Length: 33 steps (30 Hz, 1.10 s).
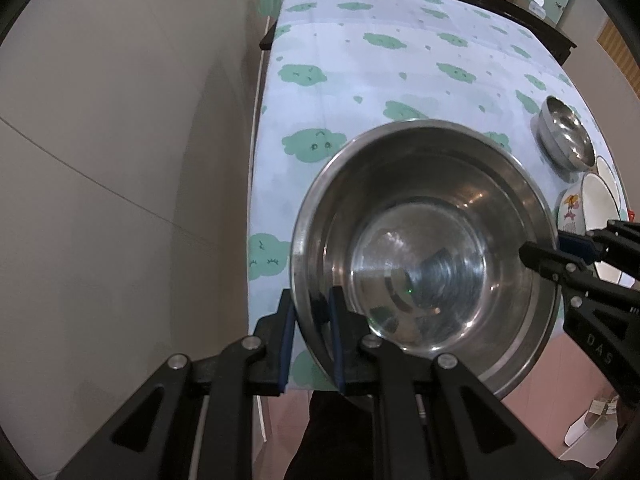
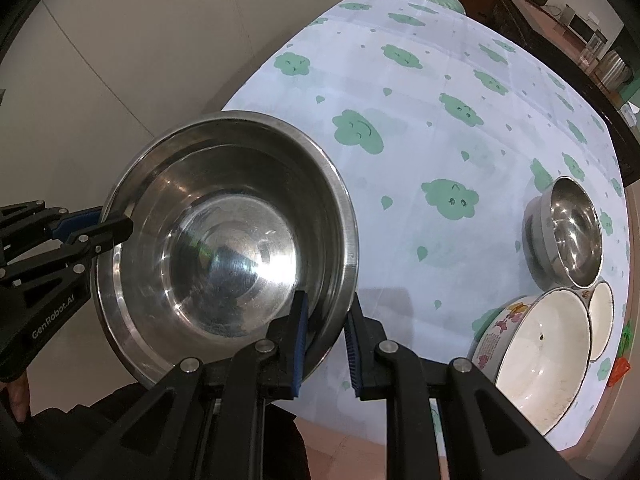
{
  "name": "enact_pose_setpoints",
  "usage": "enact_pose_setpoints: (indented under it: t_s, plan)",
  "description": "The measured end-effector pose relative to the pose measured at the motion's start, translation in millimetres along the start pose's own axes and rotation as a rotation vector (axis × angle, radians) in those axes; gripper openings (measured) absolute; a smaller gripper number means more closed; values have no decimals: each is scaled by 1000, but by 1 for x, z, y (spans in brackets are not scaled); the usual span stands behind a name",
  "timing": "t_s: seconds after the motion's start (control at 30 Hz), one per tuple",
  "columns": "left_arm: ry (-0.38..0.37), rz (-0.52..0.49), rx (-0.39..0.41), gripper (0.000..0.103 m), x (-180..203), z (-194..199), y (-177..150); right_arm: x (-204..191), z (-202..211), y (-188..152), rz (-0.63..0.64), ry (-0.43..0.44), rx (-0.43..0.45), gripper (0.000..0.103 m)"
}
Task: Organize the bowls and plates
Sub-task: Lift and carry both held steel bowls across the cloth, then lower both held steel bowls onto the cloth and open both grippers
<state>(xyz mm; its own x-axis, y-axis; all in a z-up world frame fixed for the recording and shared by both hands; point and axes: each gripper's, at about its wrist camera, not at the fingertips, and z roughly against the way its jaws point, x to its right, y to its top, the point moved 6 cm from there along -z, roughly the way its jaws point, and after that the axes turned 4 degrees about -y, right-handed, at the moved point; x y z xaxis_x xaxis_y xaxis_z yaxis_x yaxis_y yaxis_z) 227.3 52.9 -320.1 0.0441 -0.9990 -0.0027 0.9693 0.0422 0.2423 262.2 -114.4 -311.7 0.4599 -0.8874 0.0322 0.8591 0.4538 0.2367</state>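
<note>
Between my two claws, over the near edge of the table, hangs the big steel bowl [image 1: 424, 248], mouth up and a little tilted, its shiny floor empty. My left claw [image 1: 311, 332] pinches the bowl's near-left rim, one blue pad inside the wall and one outside. My right claw [image 2: 326, 344] does the same on the opposite side, its pads pressed on the rim from inside and out; in the left view it enters from the right edge and grips the wall there. Under the bowl lies the pale blue tablecloth [image 1: 380, 72] printed with green clouds, running away to the far end of the table. To the right, well apart from the bowl I hold, a smaller steel bowl [image 2: 570, 232] sits on the cloth, tipped on what looks like another dish beneath it. Just nearer than that sits a white enamel bowl [image 2: 540, 356] with flowers painted on its outside, and touching its right side a smaller white bowl [image 2: 602, 320]. Left of the table rises a plain pale wall [image 1: 120, 140].
</note>
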Motion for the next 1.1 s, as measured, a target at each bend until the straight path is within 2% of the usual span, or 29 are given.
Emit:
enact_pose_setpoints:
  t_s: [0.7, 1.1]
  plan:
    - [-8, 4, -64, 15, 1, -24, -3, -3, -22, -5, 18, 8, -50, 19]
    - [-5, -1, -73, 15, 0, -21, -4, -6, -22, -4, 43, 1, -58, 20]
